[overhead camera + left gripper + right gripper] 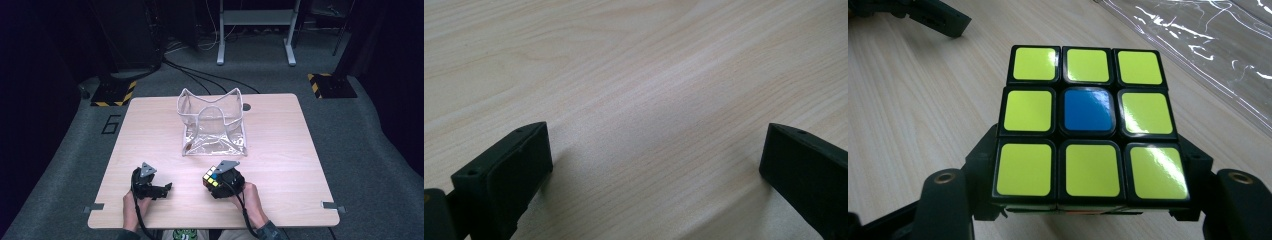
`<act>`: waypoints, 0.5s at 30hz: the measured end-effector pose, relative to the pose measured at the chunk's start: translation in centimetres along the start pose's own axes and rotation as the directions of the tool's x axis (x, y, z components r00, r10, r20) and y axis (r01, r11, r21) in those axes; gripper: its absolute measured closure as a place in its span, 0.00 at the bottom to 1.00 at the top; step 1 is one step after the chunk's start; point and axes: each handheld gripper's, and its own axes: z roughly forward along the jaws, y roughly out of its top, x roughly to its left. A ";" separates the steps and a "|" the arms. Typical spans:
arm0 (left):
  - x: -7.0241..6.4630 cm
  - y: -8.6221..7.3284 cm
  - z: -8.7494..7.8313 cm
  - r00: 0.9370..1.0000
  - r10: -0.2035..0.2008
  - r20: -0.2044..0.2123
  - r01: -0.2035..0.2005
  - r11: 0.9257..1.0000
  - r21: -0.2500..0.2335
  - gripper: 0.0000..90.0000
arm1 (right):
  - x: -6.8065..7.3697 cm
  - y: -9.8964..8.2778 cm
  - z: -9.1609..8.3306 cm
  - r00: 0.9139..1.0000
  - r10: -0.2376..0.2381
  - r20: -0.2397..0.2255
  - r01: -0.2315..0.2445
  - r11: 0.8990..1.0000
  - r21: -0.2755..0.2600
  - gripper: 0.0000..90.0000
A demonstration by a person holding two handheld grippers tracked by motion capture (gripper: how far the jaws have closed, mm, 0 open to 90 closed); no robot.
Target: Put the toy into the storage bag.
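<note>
Puzzle cube [1088, 125] clamped in right gripper [223, 181] fingers over pale wooden table [150, 130]; left gripper [150, 186] fingers wide.

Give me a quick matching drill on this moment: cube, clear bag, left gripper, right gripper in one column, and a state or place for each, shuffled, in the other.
Things:
1. cube
2. clear bag
3. left gripper
4. right gripper

States or places:
A. jaws wide apart over bare table, nothing between them
B. stands open-topped at the middle of the table
C. yellow face with a blue centre, held between two jaws
D. closed on the cube, just in front of the bag

Pairs: 1-C, 2-B, 3-A, 4-D
</note>
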 end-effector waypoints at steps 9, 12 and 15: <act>0.0 0.0 0.0 1.000 0.000 0.001 0.000 1.000 0.000 0.00 | -0.1 0.6 -0.9 1.000 0.028 -0.014 -0.028 1.000 -0.010 0.37; 0.0 0.0 0.0 1.000 0.000 0.001 0.000 1.000 0.000 0.00 | -0.2 0.7 -1.0 1.000 0.017 -0.004 -0.017 1.000 -0.013 0.37; 0.0 0.0 0.0 1.000 -0.001 0.000 0.001 1.000 -0.001 0.00 | -0.6 0.9 -1.4 1.000 0.006 0.004 -0.006 1.000 -0.013 0.37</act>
